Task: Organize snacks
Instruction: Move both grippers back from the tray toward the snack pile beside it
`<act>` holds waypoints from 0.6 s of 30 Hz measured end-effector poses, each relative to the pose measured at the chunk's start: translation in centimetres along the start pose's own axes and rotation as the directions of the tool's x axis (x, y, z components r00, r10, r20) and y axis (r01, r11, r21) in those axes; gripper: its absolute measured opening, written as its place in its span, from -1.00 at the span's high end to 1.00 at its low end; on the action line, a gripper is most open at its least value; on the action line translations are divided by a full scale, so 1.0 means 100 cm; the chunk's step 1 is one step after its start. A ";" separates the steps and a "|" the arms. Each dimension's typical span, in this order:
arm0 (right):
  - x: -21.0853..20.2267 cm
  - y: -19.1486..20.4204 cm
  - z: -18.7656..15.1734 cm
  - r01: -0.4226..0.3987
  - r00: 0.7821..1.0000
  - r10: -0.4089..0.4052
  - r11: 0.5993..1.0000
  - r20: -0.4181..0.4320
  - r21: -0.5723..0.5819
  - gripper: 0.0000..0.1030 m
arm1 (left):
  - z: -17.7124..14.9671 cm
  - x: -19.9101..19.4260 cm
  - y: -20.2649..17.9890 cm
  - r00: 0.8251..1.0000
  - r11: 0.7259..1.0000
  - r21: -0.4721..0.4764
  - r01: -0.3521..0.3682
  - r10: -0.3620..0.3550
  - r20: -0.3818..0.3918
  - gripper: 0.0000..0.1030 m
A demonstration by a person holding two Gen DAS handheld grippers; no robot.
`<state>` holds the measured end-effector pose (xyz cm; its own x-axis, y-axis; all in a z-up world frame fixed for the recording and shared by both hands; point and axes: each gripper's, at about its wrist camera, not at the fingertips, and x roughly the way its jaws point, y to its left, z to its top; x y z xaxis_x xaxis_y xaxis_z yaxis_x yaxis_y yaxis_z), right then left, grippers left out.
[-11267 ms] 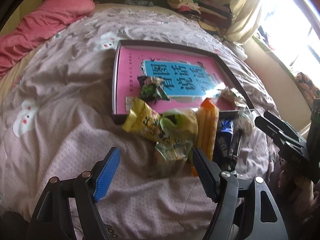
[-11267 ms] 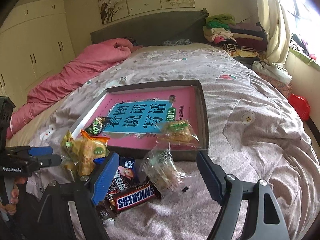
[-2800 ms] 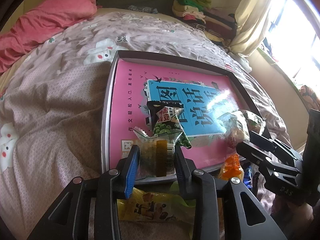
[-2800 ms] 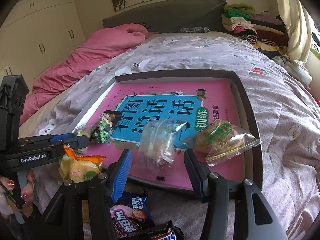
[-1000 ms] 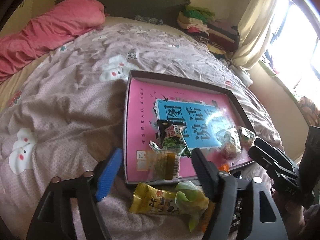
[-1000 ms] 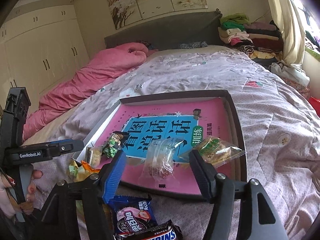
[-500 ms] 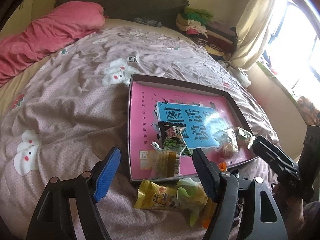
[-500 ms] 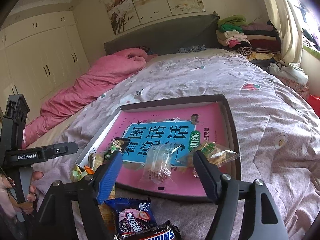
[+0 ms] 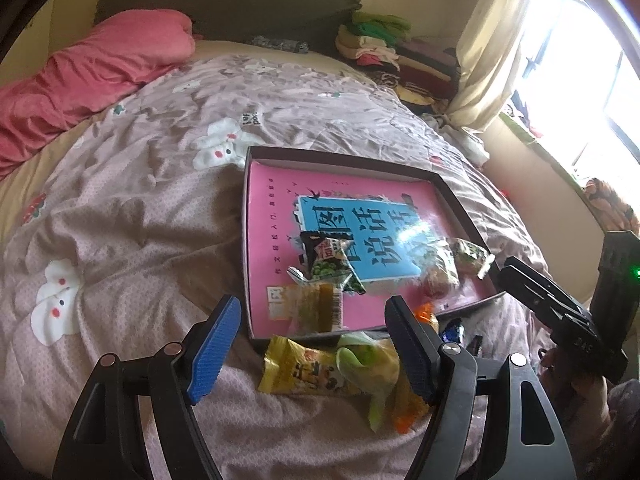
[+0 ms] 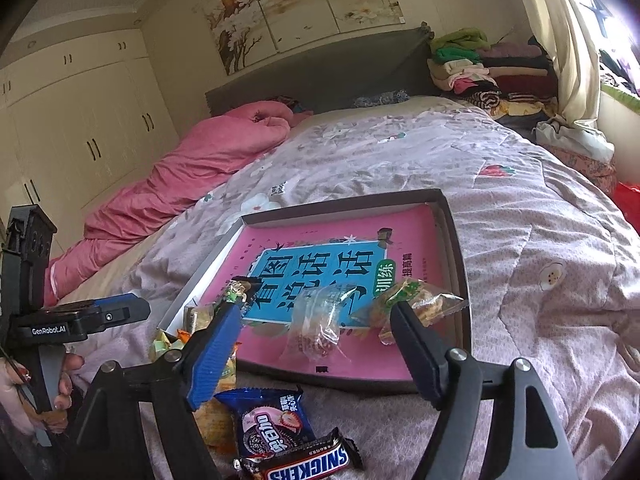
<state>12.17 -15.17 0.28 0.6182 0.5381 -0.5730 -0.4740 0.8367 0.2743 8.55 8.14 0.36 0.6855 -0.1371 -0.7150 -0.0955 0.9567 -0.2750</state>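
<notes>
The work surface is a bed (image 9: 152,216) covered with a lilac patterned quilt, with a pink duvet (image 10: 188,172) bunched near the headboard. A shallow dark-rimmed tray (image 9: 454,196), lined with a pink and blue book cover, lies on the quilt.

Four packets are already lodged in the tray: a green pea packet (image 9: 330,266), a clear wrapped cake (image 9: 316,306), a clear sweet bag (image 10: 316,326) and a cracker bag (image 10: 416,304). Outside it, just beside the near rim, a yellow packet (image 9: 304,370), an Oreo packet (image 10: 272,420) and a Snickers bar (image 10: 306,466) remain on the quilt.

The step in hand is judged to be the return between a placement and the next pick-up. The next move calls for each claw to be lowered over a loose packet and closed across its narrow width.

The left claw (image 9: 312,344) is held wide apart and empty, angled down above the yellow packet. The right claw (image 10: 316,350) has just been opening; nothing is pressed between its pads, and it is tilted down toward the tray's near edge.
</notes>
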 end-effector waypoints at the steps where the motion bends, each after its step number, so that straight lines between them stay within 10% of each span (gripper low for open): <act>1: -0.001 0.001 0.000 -0.003 1.000 0.003 1.000 -0.001 -0.001 -0.49 | -0.001 -0.001 -0.001 1.000 1.000 0.003 0.000 0.000 0.000 -0.48; 18: -0.010 0.017 -0.013 -0.028 0.999 0.026 0.999 -0.043 -0.044 -0.53 | -0.020 -0.010 -0.020 0.999 0.996 0.083 0.028 -0.024 -0.040 -0.48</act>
<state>9.90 -14.41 0.37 0.5784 0.5548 -0.5980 -0.5179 0.8161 0.2563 6.63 5.83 0.28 0.6583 -0.1706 -0.7332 -0.0165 0.9705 -0.2407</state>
